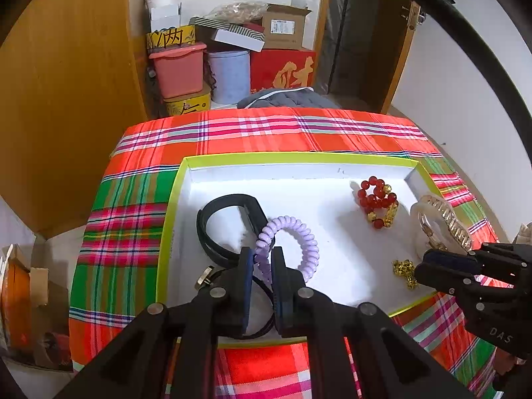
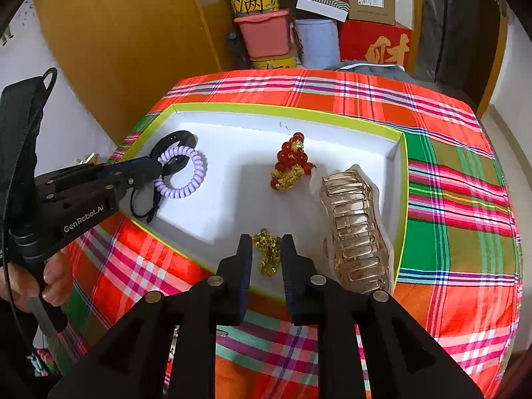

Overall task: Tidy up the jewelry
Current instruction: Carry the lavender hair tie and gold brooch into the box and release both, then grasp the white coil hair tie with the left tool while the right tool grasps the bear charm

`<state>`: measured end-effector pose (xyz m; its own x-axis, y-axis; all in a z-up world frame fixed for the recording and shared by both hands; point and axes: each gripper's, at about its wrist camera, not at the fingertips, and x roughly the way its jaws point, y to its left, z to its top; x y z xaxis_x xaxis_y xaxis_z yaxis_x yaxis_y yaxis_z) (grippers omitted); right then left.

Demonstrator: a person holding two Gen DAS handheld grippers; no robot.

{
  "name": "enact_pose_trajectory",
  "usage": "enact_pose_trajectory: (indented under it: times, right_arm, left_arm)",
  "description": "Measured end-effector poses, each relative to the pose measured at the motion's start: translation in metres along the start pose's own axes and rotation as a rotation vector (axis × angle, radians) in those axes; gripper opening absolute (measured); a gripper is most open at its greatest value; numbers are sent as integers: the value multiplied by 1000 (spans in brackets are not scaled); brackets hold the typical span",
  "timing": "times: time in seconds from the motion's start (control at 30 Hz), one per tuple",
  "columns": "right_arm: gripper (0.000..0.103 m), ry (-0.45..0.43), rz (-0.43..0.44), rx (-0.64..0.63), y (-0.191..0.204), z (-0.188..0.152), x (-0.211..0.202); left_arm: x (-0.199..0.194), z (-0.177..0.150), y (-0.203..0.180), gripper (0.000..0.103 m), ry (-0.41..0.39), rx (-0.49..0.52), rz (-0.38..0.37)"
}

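Two claws work over a shallow white tray (image 2: 395, 153) with a lime rim, set on a plaid-covered surface (image 2: 449, 173). Our left claw (image 1: 262, 257) pinches the lilac spiral hair tie (image 1: 307, 236), which lies flat partly over a black band (image 1: 212, 219). Our right claw (image 2: 266, 247) stands slightly spread around a gold chain (image 2: 267, 249) at the near rim, pads not pressing. Beside it, a clear hair claw clip (image 2: 355, 229) runs lengthwise from near to far. Red beads (image 2: 291, 163) lie mid-tray.

Hair tie (image 1: 292, 242) lies left of bracelet (image 1: 377, 201) (both in tray (image 1: 173, 199)).
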<state>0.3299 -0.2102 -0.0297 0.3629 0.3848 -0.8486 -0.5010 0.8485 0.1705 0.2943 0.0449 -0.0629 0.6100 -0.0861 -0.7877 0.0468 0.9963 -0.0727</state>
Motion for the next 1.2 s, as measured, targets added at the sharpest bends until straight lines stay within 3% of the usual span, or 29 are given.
enact_pose_trajectory:
  times: [0.4,0.67,0.8,1.2]
  right_arm:
    - [18,-53,-6,25,0,-14,-40]
    - [19,-77,9,27,10,-36,-69]
    - [27,-86,25,22,17,-48,-82]
    - [28,-69,60,15,30,-83,-101]
  left_arm:
    - [-44,-15,7,10,-36,-36,-1]
    - [-83,-44,1,10,-51,-48,2]
    - [-101,-59,-3,10,-56,-56,5]
    - [-135,-98,-3,10,-50,-87,8]
